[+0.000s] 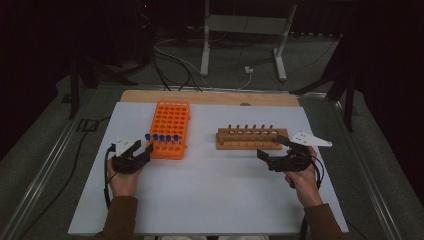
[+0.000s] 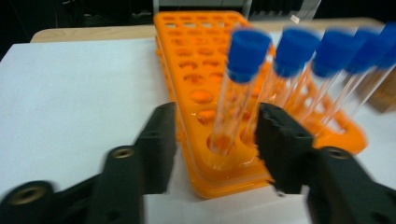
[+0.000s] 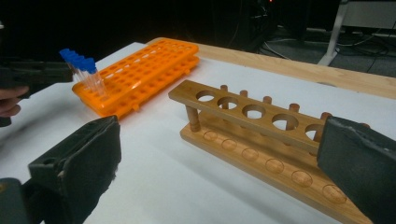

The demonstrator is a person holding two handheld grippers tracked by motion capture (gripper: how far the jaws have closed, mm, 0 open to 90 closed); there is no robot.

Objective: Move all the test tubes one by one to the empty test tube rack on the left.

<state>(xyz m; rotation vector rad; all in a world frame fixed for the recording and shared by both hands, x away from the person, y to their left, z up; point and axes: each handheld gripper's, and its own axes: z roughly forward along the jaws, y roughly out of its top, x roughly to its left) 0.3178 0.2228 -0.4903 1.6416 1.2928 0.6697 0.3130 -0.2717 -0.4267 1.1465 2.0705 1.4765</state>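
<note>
An orange tube rack (image 1: pixel 170 125) lies left of centre on the white table, with several blue-capped clear tubes (image 1: pixel 162 137) standing in its near row. My left gripper (image 1: pixel 142 149) is at the rack's near left corner. In the left gripper view it (image 2: pixel 215 126) is open, one jaw on each side of the leftmost tube (image 2: pixel 238 88), with gaps on both sides. A wooden tube rack (image 1: pixel 251 138) with a row of unfilled holes stands right of centre. My right gripper (image 1: pixel 270 146) hovers open just in front of the wooden rack (image 3: pixel 252 126), gripping nothing.
The white table top (image 1: pixel 210 195) stretches toward me in front of both racks. A bare wooden strip (image 1: pixel 210 96) runs along the far edge. Beyond it, cables and the legs of a metal stand (image 1: pixel 242 30) are on the dark floor.
</note>
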